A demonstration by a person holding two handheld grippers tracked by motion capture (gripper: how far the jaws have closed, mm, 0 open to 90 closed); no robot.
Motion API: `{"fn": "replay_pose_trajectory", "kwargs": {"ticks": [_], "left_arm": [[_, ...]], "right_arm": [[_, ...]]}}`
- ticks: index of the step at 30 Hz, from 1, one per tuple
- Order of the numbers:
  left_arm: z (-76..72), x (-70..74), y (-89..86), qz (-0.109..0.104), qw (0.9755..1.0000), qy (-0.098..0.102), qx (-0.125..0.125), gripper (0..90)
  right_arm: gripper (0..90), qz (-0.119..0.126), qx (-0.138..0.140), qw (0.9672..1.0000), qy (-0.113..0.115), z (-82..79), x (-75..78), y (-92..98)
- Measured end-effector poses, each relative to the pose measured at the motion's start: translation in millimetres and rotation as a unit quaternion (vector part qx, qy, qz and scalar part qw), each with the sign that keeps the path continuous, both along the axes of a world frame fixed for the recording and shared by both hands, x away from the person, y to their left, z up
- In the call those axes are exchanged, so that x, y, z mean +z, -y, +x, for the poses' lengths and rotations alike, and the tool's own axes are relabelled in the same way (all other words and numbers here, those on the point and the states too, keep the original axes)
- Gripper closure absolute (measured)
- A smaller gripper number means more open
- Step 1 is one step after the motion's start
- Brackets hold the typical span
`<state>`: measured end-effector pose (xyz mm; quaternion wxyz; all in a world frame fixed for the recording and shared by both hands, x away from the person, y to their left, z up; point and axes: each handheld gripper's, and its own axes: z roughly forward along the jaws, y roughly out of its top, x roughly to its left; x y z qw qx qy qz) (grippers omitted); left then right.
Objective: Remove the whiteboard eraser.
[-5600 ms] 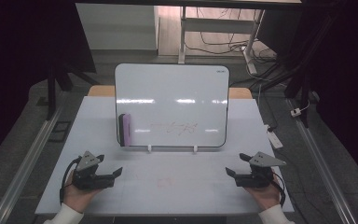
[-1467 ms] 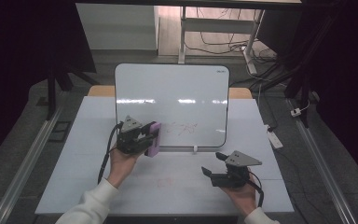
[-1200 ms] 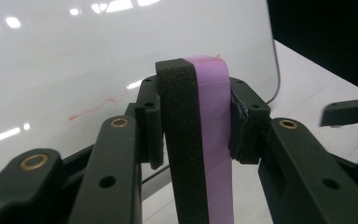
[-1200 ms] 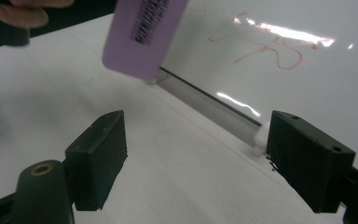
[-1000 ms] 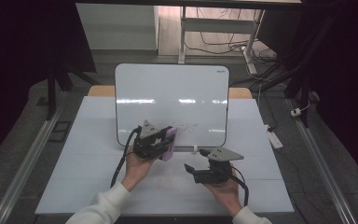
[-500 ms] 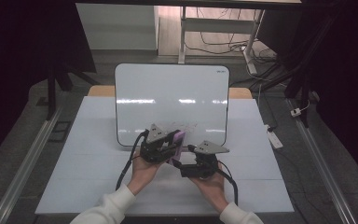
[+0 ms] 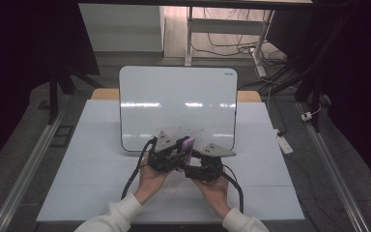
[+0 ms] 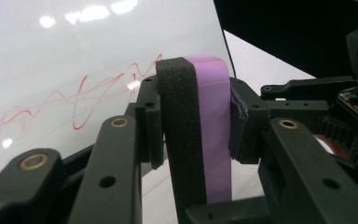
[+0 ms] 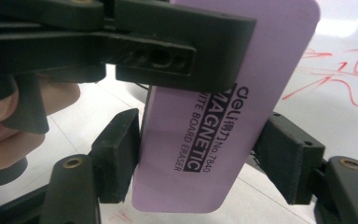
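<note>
High view first: the table [image 7: 101, 159] carries an upright whiteboard [image 7: 174, 101] with red scribbles [image 8: 79, 100] low on its face. Everything below is placed relative to that whiteboard.

Both hands meet just in front of its bottom edge, near the middle. The left gripper [image 7: 170, 153] is clamped on the eraser [image 7: 187, 144], one jaw on the black felt face and one on the purple back, so that's a firm hold. The eraser sits just in front of the board's lower edge, right beside the scribbles, not touching the board as far as I can tell. The right gripper [image 7: 204, 166] comes in from the side; its jaws have just been closing and now stand narrow around the eraser's long edges. In the right gripper view its left pad [image 9: 116, 154] looks to touch the purple edge, the other looks a hair off, so I wouldn't call it a grip yet.

What could go wrong, I reckon: it's a handover, and if the left lets go before the right really pinches, the eraser drops. The right also grabs near one end, so it could pivot or twist out.

Versus the earliest frame: the eraser stood against the board's lower left then, and both grippers sat empty, far apart near the table's front edge.
</note>
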<state>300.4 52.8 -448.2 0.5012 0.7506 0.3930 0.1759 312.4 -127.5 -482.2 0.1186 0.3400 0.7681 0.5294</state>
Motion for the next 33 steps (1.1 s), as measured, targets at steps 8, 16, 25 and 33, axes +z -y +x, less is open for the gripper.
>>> {"fn": "replay_pose_trajectory", "kwargs": {"ticks": [8,16,25,33], "left_arm": [[1.7,-3.5,-2.1,0.006,0.9999,-0.006,-0.006,57.2],[-1.8,2.3,-28.3,-0.004,0.9999,-0.004,-0.012,39.0],[-20.4,-2.9,-80.3,0.01,0.9998,-0.019,-0.001,33.2],[-40.0,-23.8,-116.5,0.028,0.9986,-0.042,0.018,33.1]], "right_arm": [[36.1,-0.037,-0.009,0.9991,0.021,-1.4,0.9,-0.3],[36.7,-0.071,-0.022,0.9967,0.033,2.0,2.0,6.2],[37.2,-0.108,-0.031,0.9926,0.046,7.3,2.5,14.3],[37.2,-0.118,-0.046,0.9904,0.054,11.2,4.6,18.5]]}}
